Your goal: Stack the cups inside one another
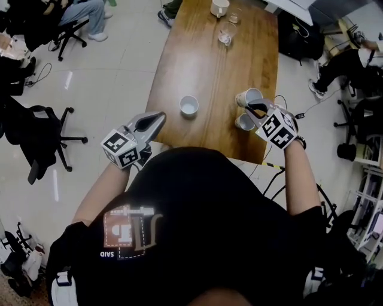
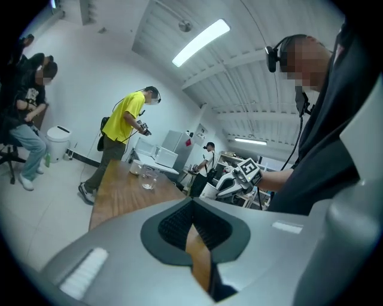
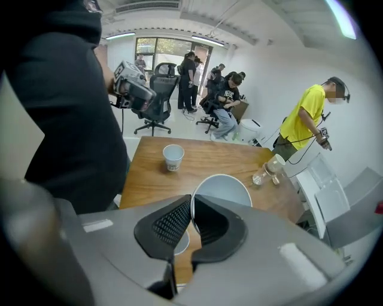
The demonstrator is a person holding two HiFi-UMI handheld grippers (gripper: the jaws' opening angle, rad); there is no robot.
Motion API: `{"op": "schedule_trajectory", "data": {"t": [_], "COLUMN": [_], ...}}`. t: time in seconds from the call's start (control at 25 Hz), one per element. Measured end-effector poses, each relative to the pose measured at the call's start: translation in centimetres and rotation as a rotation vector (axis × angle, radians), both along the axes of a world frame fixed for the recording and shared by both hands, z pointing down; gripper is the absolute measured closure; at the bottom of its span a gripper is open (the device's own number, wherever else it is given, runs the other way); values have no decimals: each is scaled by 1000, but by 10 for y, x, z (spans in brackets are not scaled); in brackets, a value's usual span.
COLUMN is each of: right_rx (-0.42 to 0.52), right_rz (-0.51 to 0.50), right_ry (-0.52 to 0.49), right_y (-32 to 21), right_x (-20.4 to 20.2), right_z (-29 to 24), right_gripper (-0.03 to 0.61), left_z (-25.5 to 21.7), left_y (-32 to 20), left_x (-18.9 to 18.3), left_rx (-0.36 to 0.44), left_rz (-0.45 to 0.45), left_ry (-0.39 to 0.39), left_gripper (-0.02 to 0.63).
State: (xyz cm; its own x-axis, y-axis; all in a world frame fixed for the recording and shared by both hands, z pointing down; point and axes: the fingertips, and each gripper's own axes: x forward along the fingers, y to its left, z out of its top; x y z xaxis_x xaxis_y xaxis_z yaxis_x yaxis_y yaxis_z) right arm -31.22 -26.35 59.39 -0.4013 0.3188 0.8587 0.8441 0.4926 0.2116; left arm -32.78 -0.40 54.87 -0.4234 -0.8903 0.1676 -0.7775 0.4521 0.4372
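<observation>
Three white paper cups are on show. One cup (image 1: 189, 106) stands alone mid-table (image 3: 173, 156). My right gripper (image 1: 254, 106) (image 3: 191, 206) is shut on the rim of a second cup (image 1: 248, 97) (image 3: 222, 190), held tilted above the table. Just below it, a third cup (image 1: 244, 122) (image 3: 181, 242) rests on the wood, partly hidden by the jaws. At the table's near left edge my left gripper (image 1: 160, 116) (image 2: 191, 206) is shut with nothing between its pads, well left of the lone cup.
At the far end of the wooden table (image 1: 203, 54) stand a clear glass (image 1: 225, 37) and a white mug (image 1: 219, 7). Office chairs (image 1: 42, 137) and seated people surround the table. A person in a yellow shirt (image 2: 122, 128) stands at the far end.
</observation>
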Motion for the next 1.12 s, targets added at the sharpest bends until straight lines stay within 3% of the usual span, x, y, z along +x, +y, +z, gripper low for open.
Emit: {"op": "schedule_trajectory", "data": {"t": [0.24, 0.4, 0.52, 0.6, 0.68, 0.8, 0.92, 1.04, 1.12], "right_rx": [35, 73, 69, 17, -146, -552, -906, -1084, -1072], "right_rz": [16, 22, 28, 54, 158, 402, 604, 805, 898], "right_ry": [95, 115, 133, 101, 3, -172, -270, -386, -423], "right_y": [-22, -21, -19, -17, -20, -45, -78, -117, -129], "right_x": [55, 65, 66, 62, 49, 29, 30, 38, 47], "right_z": [30, 62, 75, 59, 18, -58, -95, -88, -66], "right_gripper": [549, 545, 444, 421, 422, 446, 494, 532, 558], "left_z": [1, 2, 4, 2, -1, -12, -26, -35, -39], "left_y": [-45, -53, -54, -54, -53, -50, -46, -44, -44], "left_x": [0, 3, 5, 6, 4, -3, -13, -24, -28], "left_rx": [17, 9, 0, -1, 6, 25, 42, 49, 52], "left_rz": [92, 121, 126, 128, 122, 100, 75, 56, 45], "left_ry": [-10, -13, -9, -10, -18, -46, -83, -114, -124], "left_gripper": [612, 612, 612, 612, 612, 612, 612, 612, 612]}}
